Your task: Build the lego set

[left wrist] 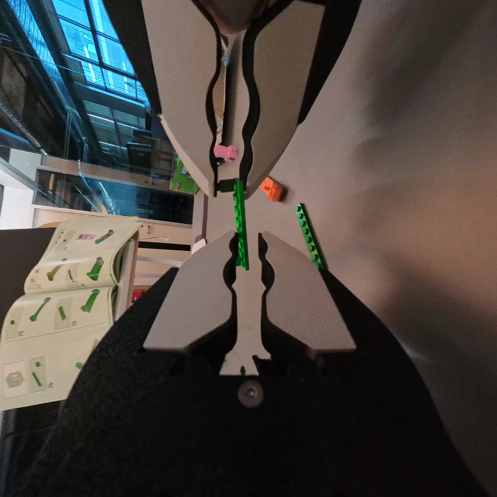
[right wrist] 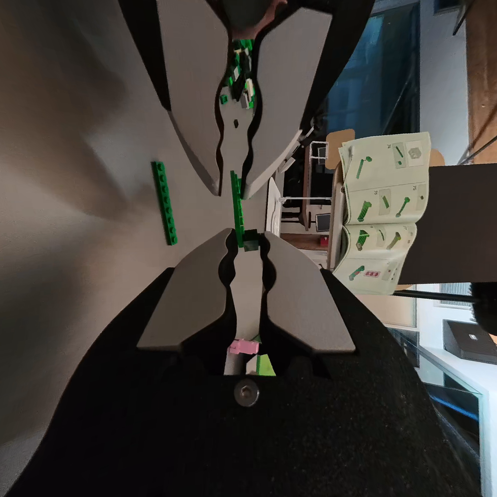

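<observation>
My right gripper (right wrist: 248,236) is shut on a small dark green brick (right wrist: 251,240) joined to the end of a long bright green plate (right wrist: 236,204). The plate runs edge-on across to my left gripper (left wrist: 247,234). Its other end (left wrist: 242,242) sits between the left jaws, against one finger, with a gap to the other, so the left gripper is open around it. The two grippers face each other tip to tip above the grey table (left wrist: 403,188). In the left wrist view the right gripper (left wrist: 230,192) shows at the top.
A second long green plate (left wrist: 309,236) lies flat on the table beside the grippers. An orange brick (left wrist: 272,192) and a pink brick (left wrist: 226,152) lie nearby. A pile of green and white pieces (right wrist: 239,75) lies behind the left gripper. An open instruction booklet (right wrist: 382,212) stands at the table's edge.
</observation>
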Demonstrator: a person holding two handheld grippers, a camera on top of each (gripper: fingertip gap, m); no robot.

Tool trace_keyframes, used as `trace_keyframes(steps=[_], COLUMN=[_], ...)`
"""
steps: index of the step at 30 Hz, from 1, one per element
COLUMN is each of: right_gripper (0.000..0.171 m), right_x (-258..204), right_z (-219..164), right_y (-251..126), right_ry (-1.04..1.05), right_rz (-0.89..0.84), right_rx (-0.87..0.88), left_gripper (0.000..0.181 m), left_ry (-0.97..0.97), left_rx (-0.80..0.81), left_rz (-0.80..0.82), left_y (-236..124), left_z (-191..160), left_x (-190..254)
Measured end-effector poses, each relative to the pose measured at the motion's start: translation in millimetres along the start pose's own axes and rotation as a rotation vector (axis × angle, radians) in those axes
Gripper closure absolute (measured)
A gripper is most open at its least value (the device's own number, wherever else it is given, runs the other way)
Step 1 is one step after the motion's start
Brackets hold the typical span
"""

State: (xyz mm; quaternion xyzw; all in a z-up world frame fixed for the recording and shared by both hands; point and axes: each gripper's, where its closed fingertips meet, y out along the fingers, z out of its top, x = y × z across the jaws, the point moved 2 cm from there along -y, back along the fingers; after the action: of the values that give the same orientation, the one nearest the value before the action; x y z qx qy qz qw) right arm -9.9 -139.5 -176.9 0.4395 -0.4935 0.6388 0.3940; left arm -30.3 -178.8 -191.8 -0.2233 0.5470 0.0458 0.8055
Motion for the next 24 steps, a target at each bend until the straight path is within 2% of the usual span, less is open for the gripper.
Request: trace_keyframes(steps=[7,12,15,16,18,20,24], right_gripper=[0.156,0.156,0.153,0.144,0.130,0.125,0.124], right_x=[-1.8,-2.6,5.5,12.7,28.7,37.1,39.3], right_z=[0.7,7.2,13.0,14.4,14.8,13.2,14.0], right_y=[0.0,-1.1,-4.0,-6.7,-13.6,-20.4,-27.6], right_ry=[-0.020,-0.030,-0.002,0.002,0.034,0.090,0.289], right_rz=[0.013,0.012,-0.059,-0.115,-0.219,-0.244,-0.167], right_rx=[-0.019,-0.007,0.053,0.076,0.114,0.156,0.307], left_gripper=[0.166,0.176,0.177,0.177,0.177,0.177,0.177], left_ry=[0.089,0.097,0.064,0.030,-0.076,-0.268,-0.945], left_rx=[-0.040,-0.060,-0.053,-0.038,-0.007,0.060,0.374], left_rz=[0.028,0.057,0.091,0.091,0.081,0.035,-0.265], left_y=[4.2,4.6,2.3,0.1,-4.4,-8.7,-21.7], left_z=[-1.8,-3.7,-4.1,-3.6,-5.2,-7.5,-0.7], left_x=[3.5,-1.9,-10.1,-13.3,-20.2,-26.7,-41.2])
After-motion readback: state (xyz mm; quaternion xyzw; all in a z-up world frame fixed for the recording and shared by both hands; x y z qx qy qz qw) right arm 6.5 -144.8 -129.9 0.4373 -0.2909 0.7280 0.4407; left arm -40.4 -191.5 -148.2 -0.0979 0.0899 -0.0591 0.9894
